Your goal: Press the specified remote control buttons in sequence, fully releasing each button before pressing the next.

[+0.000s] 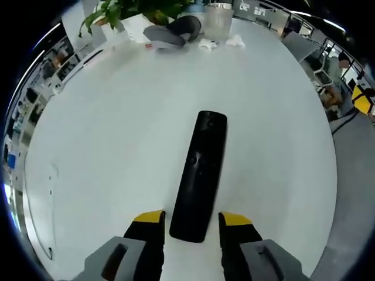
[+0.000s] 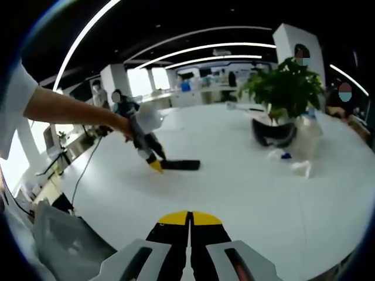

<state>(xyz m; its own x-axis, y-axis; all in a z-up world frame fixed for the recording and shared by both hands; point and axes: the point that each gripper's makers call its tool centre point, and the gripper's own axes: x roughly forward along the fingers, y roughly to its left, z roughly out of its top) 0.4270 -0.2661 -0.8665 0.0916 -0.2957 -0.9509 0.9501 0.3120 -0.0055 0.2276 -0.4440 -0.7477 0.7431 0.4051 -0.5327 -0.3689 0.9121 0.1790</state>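
A long black remote (image 1: 201, 170) lies flat on the white table (image 1: 117, 129), pointing away from me. My left gripper (image 1: 192, 220) stands open, its yellow-tipped jaws on either side of the remote's near end with a thin gap on each side. In the right gripper view the same remote (image 2: 183, 165) lies far off across the table, with the left gripper (image 2: 153, 164) at its end, held by a person's arm (image 2: 70, 108). My right gripper (image 2: 189, 219) hovers over the near table edge, jaws shut together with nothing between them.
A potted plant (image 2: 287, 82), a dark headset-like object (image 2: 272, 132) and clear plastic items (image 2: 304, 146) stand at the table's far side. Crumpled white paper (image 1: 234, 41) and a clear container (image 1: 218, 20) lie beyond the remote. Chairs and desks surround the table.
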